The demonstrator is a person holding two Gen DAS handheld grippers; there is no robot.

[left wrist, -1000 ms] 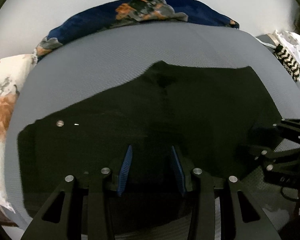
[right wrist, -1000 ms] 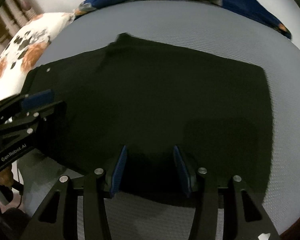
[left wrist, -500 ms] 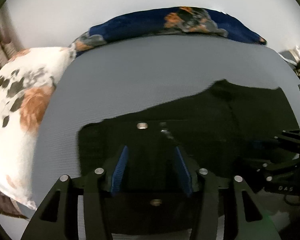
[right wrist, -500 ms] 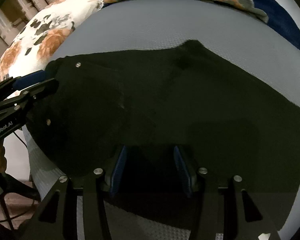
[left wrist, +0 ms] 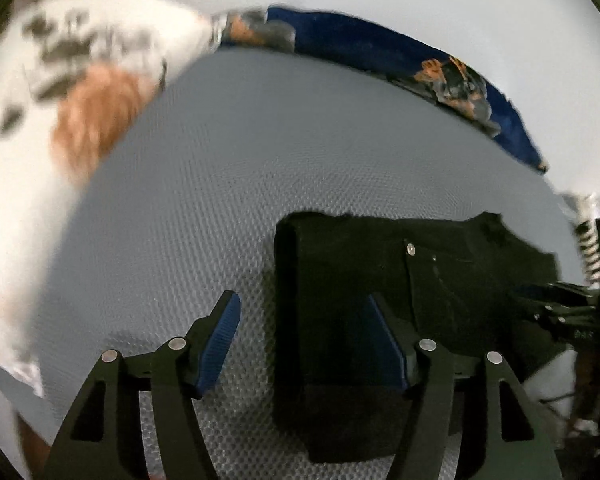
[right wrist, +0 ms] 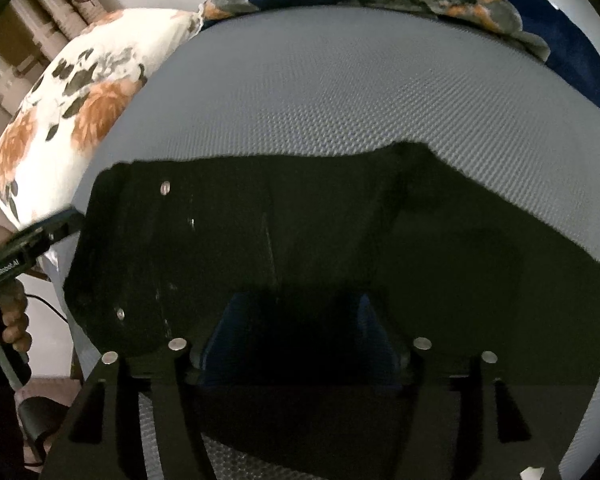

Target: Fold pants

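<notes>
Black pants (left wrist: 380,280) lie flat on the grey textured bed sheet (left wrist: 260,184), with a metal button (left wrist: 410,249) near the waist end. My left gripper (left wrist: 304,340) hovers over the pants' left edge. Its jaws are opening, one blue pad (left wrist: 220,340) above bare sheet and the other above the cloth, neither pressing on it. My right gripper (right wrist: 300,328) points down at the middle of the pants (right wrist: 340,240); its jaws are opening too, and the cloth lies below them unpinched. The right gripper (left wrist: 560,308) also shows at the edge of the left wrist view, and the left gripper (right wrist: 32,240) in the right wrist view.
A white pillow (right wrist: 72,112) with orange flowers lies at the left of the bed. A navy floral blanket (right wrist: 480,4) runs along the far side by the pale wall. A person's hand (right wrist: 8,320) holds the left gripper. A striped item (left wrist: 588,240) sits at the right.
The left gripper has slid left from the middle of the pants to their edge and rolled, its jaws wider. The right gripper has shifted left along the pants and its jaws have widened.
</notes>
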